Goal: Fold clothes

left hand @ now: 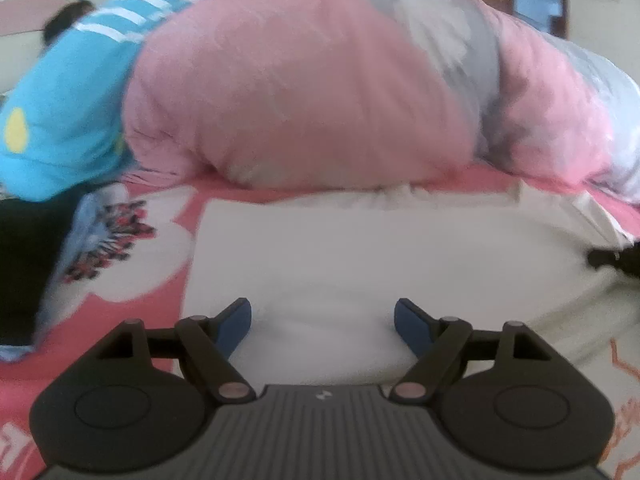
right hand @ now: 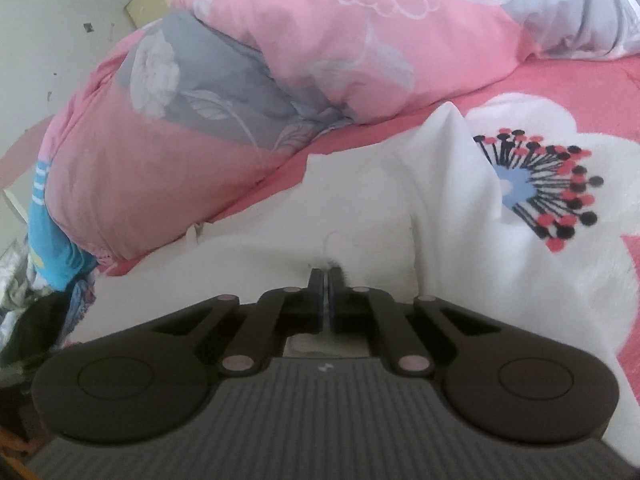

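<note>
A white garment lies flat on the pink bed sheet, with a straight folded edge on its left. My left gripper stands open low over its near part, blue pads wide apart, nothing between them. In the right wrist view the same white garment is bunched and lifted into a ridge. My right gripper is shut on a pinch of that white cloth. The other gripper shows as a dark tip at the right edge of the left wrist view.
A rolled pink and grey floral quilt lies along the far side of the bed. A blue striped garment and dark clothes sit at the left. The sheet carries a white flower print. A wall stands behind.
</note>
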